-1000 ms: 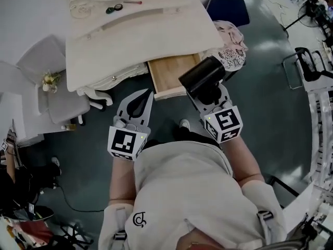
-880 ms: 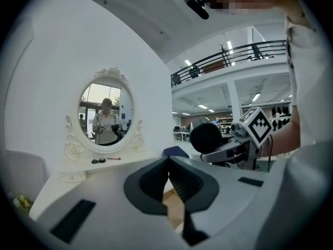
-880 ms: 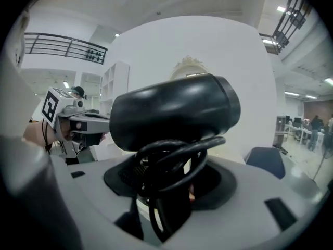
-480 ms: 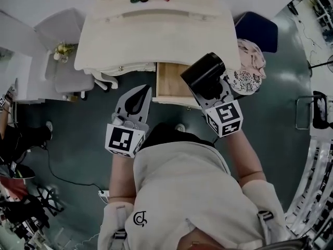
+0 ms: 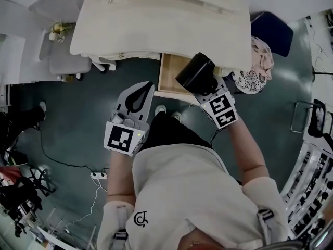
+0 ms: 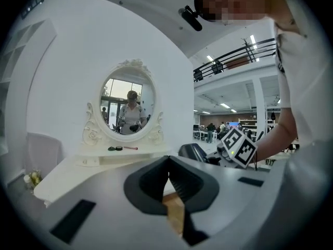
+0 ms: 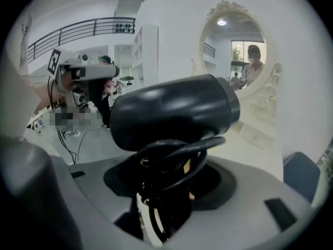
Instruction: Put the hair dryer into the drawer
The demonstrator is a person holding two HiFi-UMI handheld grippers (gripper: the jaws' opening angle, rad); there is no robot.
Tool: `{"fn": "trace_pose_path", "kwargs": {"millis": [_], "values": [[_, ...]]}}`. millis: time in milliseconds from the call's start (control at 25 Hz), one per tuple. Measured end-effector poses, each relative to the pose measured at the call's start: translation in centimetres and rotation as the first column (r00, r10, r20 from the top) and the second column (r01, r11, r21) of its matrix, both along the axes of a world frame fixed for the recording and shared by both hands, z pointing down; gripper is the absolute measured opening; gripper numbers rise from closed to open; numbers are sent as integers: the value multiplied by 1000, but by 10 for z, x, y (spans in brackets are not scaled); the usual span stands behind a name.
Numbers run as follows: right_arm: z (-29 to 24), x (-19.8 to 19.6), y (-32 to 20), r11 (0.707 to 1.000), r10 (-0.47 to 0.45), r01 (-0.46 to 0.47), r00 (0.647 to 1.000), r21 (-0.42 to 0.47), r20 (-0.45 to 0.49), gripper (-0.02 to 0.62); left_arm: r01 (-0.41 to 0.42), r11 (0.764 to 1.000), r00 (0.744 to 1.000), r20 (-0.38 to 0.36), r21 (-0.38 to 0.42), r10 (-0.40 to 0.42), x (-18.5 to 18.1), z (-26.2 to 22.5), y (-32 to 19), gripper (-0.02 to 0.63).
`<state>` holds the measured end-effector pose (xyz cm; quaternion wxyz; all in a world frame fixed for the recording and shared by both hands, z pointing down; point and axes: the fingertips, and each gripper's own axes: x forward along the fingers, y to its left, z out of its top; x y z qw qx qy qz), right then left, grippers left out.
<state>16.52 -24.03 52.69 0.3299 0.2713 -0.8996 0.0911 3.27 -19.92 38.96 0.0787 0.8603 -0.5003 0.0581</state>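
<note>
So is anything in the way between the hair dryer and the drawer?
Nothing visible is. The right hand-held gripper holds the black plastic hair dryer above the open light wooden drawer of the white dressing table. The part of the drawer that shows looks bare; the dryer hides the rest.

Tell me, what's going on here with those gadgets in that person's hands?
A person stands at a white dressing table with a hand-held gripper in each hand. The right gripper is clamped on a black hair dryer, its cord bundled up, right at the open wooden drawer. The left gripper is shut and empty, off to the side.
</note>
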Motion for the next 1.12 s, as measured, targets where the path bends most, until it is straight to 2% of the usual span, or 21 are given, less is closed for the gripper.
{"fn": "trace_pose_path", "kwargs": {"millis": [120,280,400,520,720,920,1040,1120], "values": [[33,-11,2,996,-85,82,993,-43,-85,252,-6,1000,1000,-6,-3,6,-3,10,-4,14],[82,-18,3,978,-179,155,966,-136,-186,252,-40,999,999,15,-13,40,-2,30,-7,14],[115,-19,6,961,-231,183,942,-207,-244,253,-112,993,990,83,-26,113,2,43,-3,14],[147,-19,6,939,-281,201,915,-278,-288,253,-121,991,985,113,-58,127,-2,58,0,14],[191,-23,4,901,-354,217,868,-375,-348,253,-150,985,979,128,-84,160,-9,68,3,14],[230,-29,1,868,-413,222,820,-444,-396,253,-135,986,983,109,-95,146,-20,81,-7,14],[245,-29,0,852,-434,225,807,-472,-401,255,-141,984,982,108,-109,153,-24,89,-11,14],[251,-30,1,839,-436,212,813,-501,-386,256,-157,981,979,113,-113,170,-27,93,-13,14]]}}
